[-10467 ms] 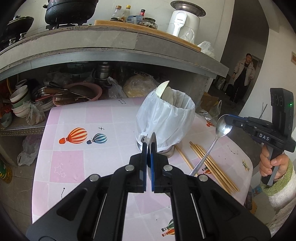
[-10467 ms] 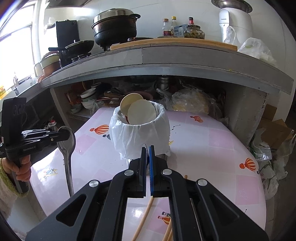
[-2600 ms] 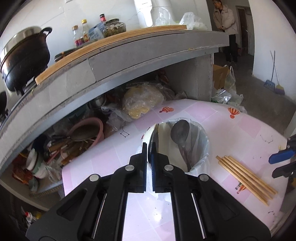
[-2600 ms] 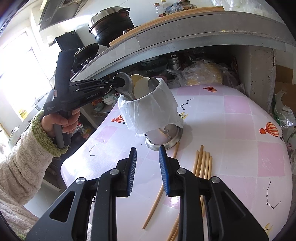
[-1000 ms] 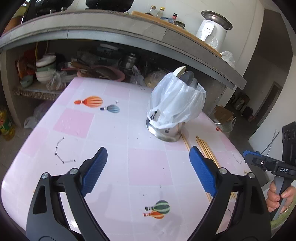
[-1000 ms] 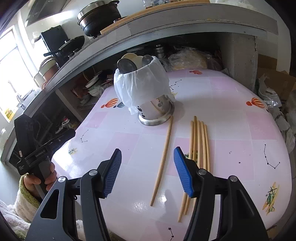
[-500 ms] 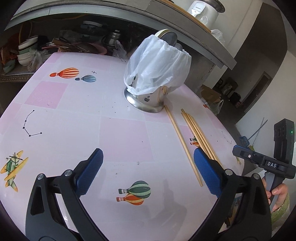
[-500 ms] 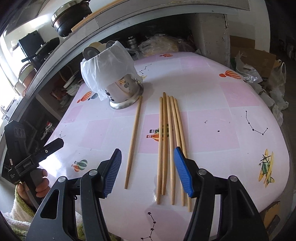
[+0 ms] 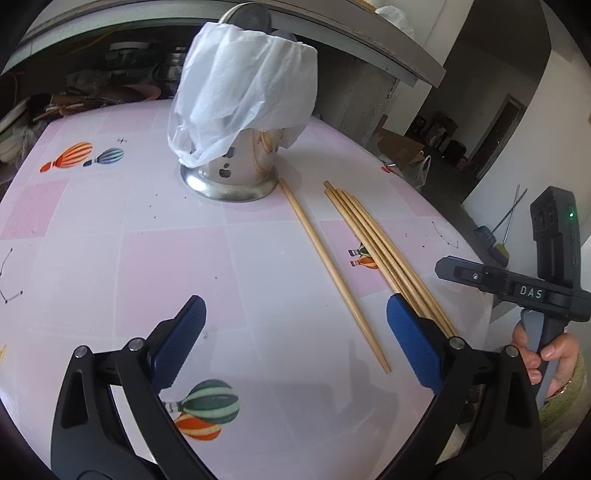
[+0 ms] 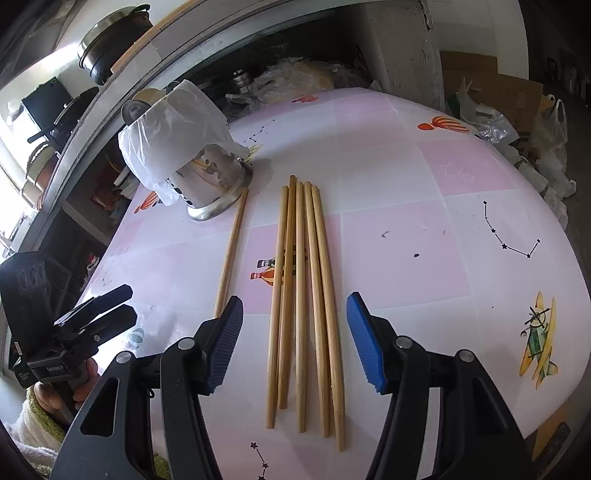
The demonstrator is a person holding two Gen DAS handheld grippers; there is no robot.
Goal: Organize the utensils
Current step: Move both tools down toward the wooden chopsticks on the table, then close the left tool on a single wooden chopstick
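Note:
A steel utensil holder (image 9: pixel 236 173) (image 10: pixel 210 188) lined with a white plastic bag (image 9: pixel 251 81) stands on the pink table (image 9: pixel 166 258), spoon bowls (image 9: pixel 251 14) poking out of its top. One wooden chopstick (image 9: pixel 328 269) (image 10: pixel 231 251) lies alone beside the holder's base. A bundle of several chopsticks (image 9: pixel 384 254) (image 10: pixel 301 240) lies to its right. My left gripper (image 9: pixel 294 300) (image 10: pixel 127 304) is open wide, low over the table, with the single chopstick's near end between its fingers, untouched. My right gripper (image 10: pixel 295 297) (image 9: pixel 441 264) is open, straddling the bundle without touching it.
The table's rounded edge (image 10: pixel 576 332) is close on the right, with cardboard boxes and bags (image 10: pixel 517 110) on the floor beyond. A cluttered shelf (image 9: pixel 92 96) with bowls and pans runs under the counter behind the holder. A hand (image 9: pixel 546 354) grips the right tool.
Both grippers have come down and forward toward the chopsticks. The bundle now lies between the right fingers, the single chopstick between the left ones. The left jaws opened slightly wider.

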